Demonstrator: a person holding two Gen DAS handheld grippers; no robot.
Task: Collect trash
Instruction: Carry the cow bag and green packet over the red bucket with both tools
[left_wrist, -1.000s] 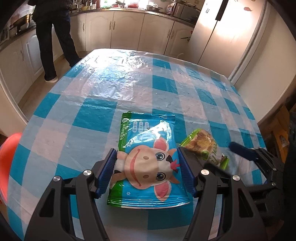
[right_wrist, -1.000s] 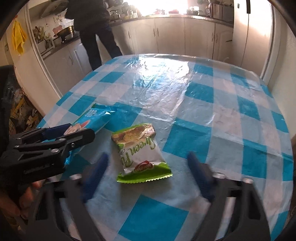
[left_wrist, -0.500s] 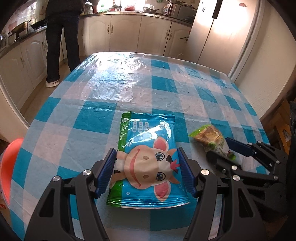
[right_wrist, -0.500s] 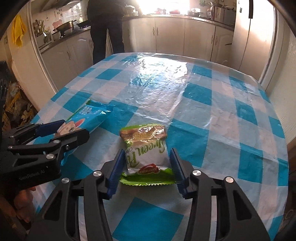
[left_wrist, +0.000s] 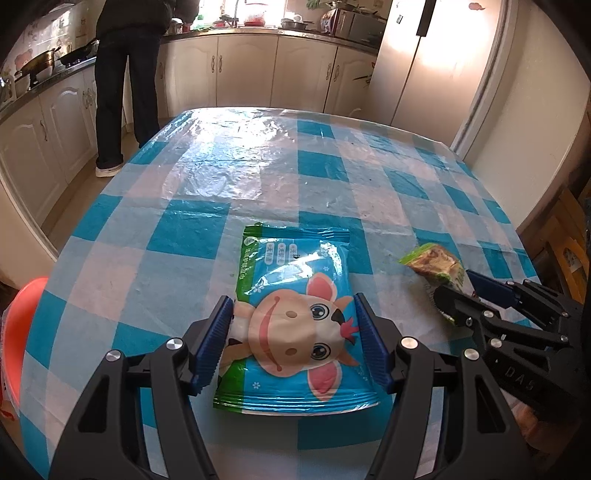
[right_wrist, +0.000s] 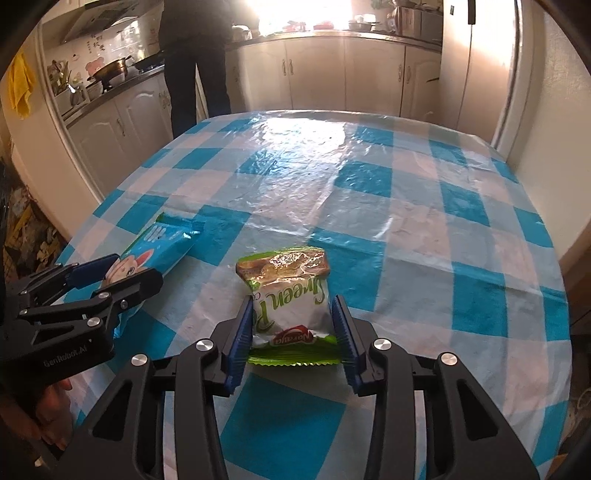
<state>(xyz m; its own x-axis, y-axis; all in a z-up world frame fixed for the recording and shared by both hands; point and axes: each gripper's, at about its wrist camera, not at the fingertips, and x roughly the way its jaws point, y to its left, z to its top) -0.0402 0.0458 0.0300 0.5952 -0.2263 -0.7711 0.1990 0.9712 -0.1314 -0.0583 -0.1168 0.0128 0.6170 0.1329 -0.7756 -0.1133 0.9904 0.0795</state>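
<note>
The green snack packet (right_wrist: 290, 299), printed "Green P…" with a red "Neraija" logo read upside down, lies near the table's (right_wrist: 424, 206) near edge, long axis running toward the far edge. The right gripper (right_wrist: 293, 338) is clamped on its sides. Just left, the blue pig-cartoon pouch (left_wrist: 295, 317) with Chinese writing lies lengthwise too, gripped between the left gripper's (left_wrist: 293, 341) pads.

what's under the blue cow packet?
The blue cow packet lies flat on the checked tablecloth, clamped between the left gripper's fingers. Only cloth shows around its edges; whatever lies directly beneath is covered.
</note>
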